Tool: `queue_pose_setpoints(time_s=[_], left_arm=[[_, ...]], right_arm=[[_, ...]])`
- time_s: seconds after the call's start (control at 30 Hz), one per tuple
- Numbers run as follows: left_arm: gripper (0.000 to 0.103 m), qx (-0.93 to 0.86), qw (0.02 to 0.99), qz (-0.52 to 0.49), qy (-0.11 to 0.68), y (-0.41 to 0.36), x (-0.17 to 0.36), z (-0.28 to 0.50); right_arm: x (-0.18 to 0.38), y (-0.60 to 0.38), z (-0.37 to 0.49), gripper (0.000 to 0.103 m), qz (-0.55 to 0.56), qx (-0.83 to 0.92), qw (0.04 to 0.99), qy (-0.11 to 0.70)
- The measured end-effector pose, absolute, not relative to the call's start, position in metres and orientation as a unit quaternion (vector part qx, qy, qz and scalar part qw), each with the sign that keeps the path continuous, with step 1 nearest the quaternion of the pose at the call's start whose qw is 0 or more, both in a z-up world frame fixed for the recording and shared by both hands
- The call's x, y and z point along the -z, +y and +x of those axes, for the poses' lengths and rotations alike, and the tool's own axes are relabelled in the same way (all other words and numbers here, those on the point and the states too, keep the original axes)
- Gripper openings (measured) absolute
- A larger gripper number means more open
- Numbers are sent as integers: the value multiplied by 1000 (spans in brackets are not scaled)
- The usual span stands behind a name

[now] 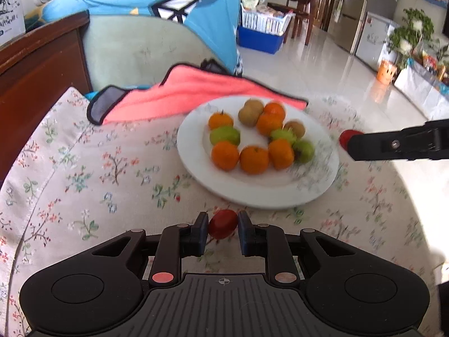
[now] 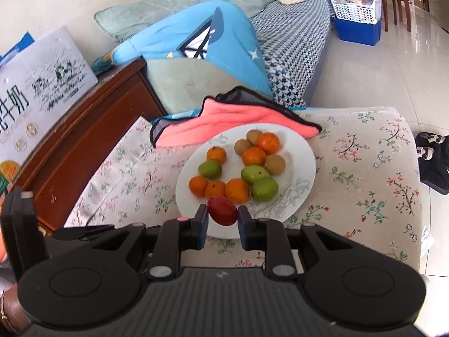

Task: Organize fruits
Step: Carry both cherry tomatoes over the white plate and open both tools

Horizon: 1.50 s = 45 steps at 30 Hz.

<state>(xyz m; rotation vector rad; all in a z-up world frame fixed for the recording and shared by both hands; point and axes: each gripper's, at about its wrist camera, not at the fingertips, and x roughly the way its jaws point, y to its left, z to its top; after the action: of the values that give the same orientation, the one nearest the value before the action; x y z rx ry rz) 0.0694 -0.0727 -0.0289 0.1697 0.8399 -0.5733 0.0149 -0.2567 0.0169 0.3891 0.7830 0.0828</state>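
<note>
A red fruit [image 1: 222, 224] is clamped between the pads of the left claw [image 1: 223, 226], above the floral cloth [image 1: 84, 168] just short of the near rim of the plate [image 1: 196, 168]. A second red fruit [image 2: 223, 210] is gripped in the same way by the right claw [image 2: 223, 213], held over the plate's near rim [image 2: 193, 219]. In the left wrist view the right claw [image 1: 349, 143] is seen from the side at the plate's right edge, its red fruit [image 1: 346, 137] showing at the tip.

The white plate lies on the cloth-covered worktop and carries oranges [image 2: 237, 190], green fruits [image 2: 264, 188] and brown kiwis [image 2: 275, 164], grouped close together in its middle. A pink towel [image 2: 224, 125] is spread along the far edge of the worktop, touching the plate's far rim.
</note>
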Motion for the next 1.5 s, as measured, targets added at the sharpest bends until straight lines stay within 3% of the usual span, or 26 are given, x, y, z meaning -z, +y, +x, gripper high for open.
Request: queue_pose_setpoints(time_s=[0.33, 1.07, 1.37, 1.5], left_arm=[[20, 291, 889, 42, 351, -92, -9, 77], [20, 266, 889, 11, 373, -121, 17, 110], [40, 256, 895, 17, 366, -119, 6, 105], [69, 237, 902, 6, 361, -110, -4, 105]], right_arm=[[-27, -287, 32, 23, 252, -34, 904, 343], [14, -284, 101, 24, 316, -38, 870, 376], [15, -291, 105, 26, 345, -28, 864, 366], [7, -290, 103, 27, 332, -28, 871, 361]])
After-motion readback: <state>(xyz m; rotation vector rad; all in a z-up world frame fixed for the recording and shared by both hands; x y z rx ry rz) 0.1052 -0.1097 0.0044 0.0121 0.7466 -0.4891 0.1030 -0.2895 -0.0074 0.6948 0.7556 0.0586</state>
